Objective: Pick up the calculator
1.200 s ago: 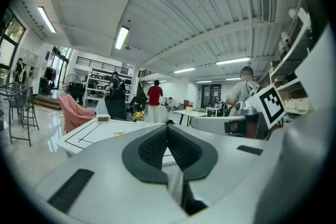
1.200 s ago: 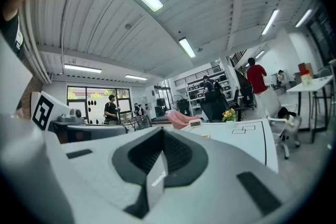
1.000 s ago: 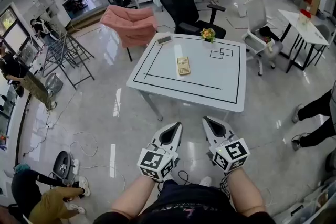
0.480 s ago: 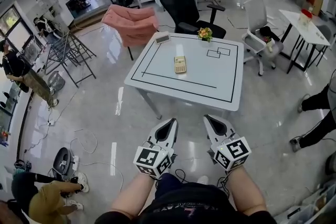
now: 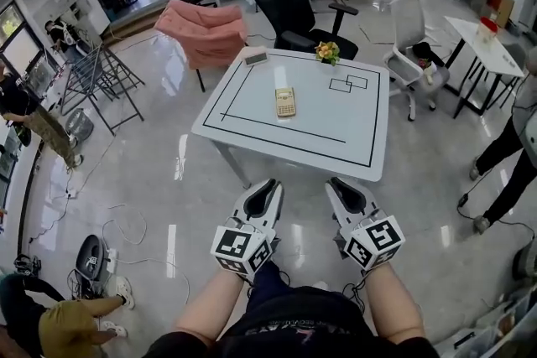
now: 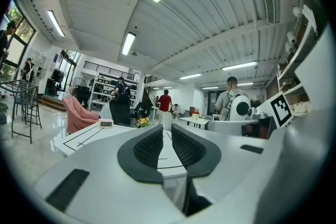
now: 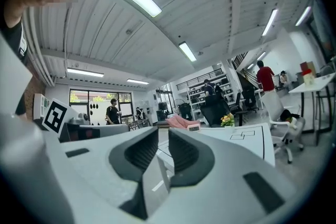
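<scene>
The beige calculator (image 5: 285, 101) lies flat near the middle of the white table (image 5: 361, 138), inside its black tape outline. Both grippers hang in the air short of the table's near edge, pointing level toward it. The left gripper (image 5: 267, 190) and the right gripper (image 5: 344, 189) are side by side, well apart from the calculator. In the left gripper view the left gripper (image 6: 166, 136) has its jaws opening, a narrow gap with nothing in it. The right gripper (image 7: 163, 139) is likewise opening and empty. I cannot make out the calculator in either gripper view.
A small white clock (image 5: 255, 57) and a flower pot (image 5: 327, 52) stand at the table's far edge. Behind it are a black office chair (image 5: 294, 0), a pink-draped chair (image 5: 205, 29) and a grey chair (image 5: 411, 25). A person's legs (image 5: 503, 159) are at the right; cables (image 5: 117, 226) lie on the floor left.
The table and calculator have drawn closer and shifted slightly left in the head view as I moved forward. Both grippers advanced a little toward the table.
</scene>
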### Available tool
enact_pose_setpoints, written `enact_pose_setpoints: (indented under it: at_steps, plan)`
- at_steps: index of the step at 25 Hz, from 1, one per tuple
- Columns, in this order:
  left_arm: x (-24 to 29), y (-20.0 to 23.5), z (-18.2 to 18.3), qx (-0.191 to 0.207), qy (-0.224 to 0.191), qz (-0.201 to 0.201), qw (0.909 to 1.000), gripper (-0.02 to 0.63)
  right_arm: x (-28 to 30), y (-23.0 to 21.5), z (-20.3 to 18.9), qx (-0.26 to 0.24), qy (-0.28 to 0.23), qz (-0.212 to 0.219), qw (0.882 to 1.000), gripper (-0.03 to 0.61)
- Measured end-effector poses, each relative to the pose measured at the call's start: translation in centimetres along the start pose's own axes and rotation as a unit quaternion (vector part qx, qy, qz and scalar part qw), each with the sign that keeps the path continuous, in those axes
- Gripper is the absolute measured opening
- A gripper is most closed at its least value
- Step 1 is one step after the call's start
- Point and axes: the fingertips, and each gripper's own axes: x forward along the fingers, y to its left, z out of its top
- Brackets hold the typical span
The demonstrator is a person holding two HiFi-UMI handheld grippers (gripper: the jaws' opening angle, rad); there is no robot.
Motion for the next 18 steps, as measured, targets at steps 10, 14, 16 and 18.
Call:
enact_pose_setpoints:
  at_steps: [10, 14, 16, 18]
  plan:
    - [6.2, 8.8, 0.9, 0.017, 0.010, -0.035, 0.9992, 0.325, 9.8, -2.2, 1.5, -0.029, 0.006, -0.039, 0.999, 0.207]
    - [8.7, 13.1, 1.2, 0.009, 0.014, -0.048, 0.9987, 0.333, 14.3, -3.7, 2.1, -0.034, 0.010, -0.057, 0.998, 0.209]
    - [9.9, 15.1, 1.4, 0.007, 0.019, -0.056, 0.9982, 0.334, 16.5, -4.4, 2.2, -0.032, 0.012, -0.069, 0.997, 0.210]
    - [10.9, 17.1, 1.7, 0.006, 0.025, -0.064, 0.9976, 0.334, 18.6, -5.0, 2.3, -0.029, 0.014, -0.081, 0.996, 0.210]
